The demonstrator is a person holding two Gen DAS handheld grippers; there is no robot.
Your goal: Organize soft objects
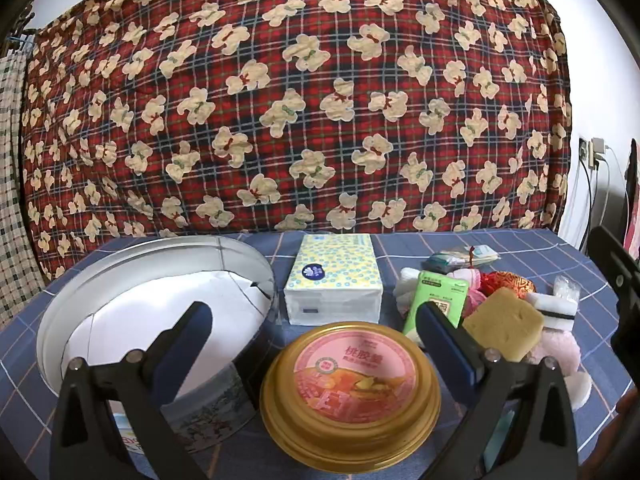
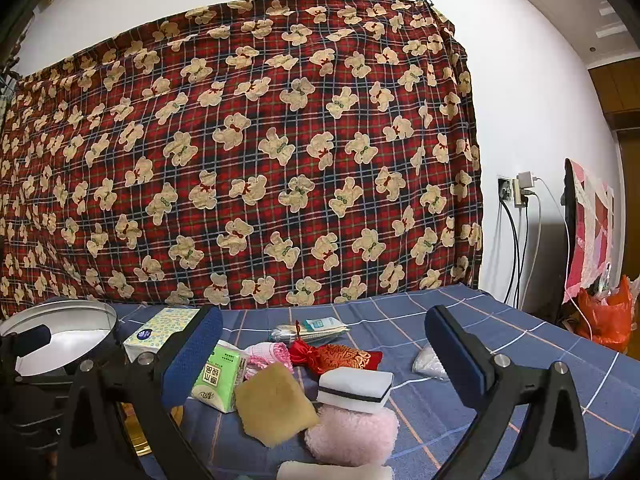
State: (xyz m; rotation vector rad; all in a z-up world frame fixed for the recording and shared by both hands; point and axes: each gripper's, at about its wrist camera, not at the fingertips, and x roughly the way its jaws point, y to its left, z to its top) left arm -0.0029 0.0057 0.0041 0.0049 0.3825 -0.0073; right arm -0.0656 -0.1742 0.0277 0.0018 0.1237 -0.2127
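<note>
In the left wrist view my left gripper (image 1: 314,320) stands open over a gold lid with a pink label (image 1: 352,396), holding nothing. An open round metal tin (image 1: 152,304) sits to its left, and a tissue box (image 1: 334,280) lies behind the lid. My right gripper (image 2: 324,316) is also open and hovers empty above a heap of soft things. The heap holds a yellow sponge (image 2: 274,404), a white sponge with a black stripe (image 2: 356,388), a pink fluffy pad (image 2: 352,432), a red brocade pouch (image 2: 340,356), a green tissue pack (image 2: 218,380) and a pink knitted piece (image 2: 268,352).
A blue checked cloth (image 2: 500,344) covers the table. A small clear bag (image 2: 430,362) and a bundle of packets (image 2: 312,330) lie behind the heap. A red plaid bear-print sheet (image 2: 260,152) hangs at the back. Wall sockets with cables (image 2: 520,196) and an orange bag (image 2: 604,320) are at the right.
</note>
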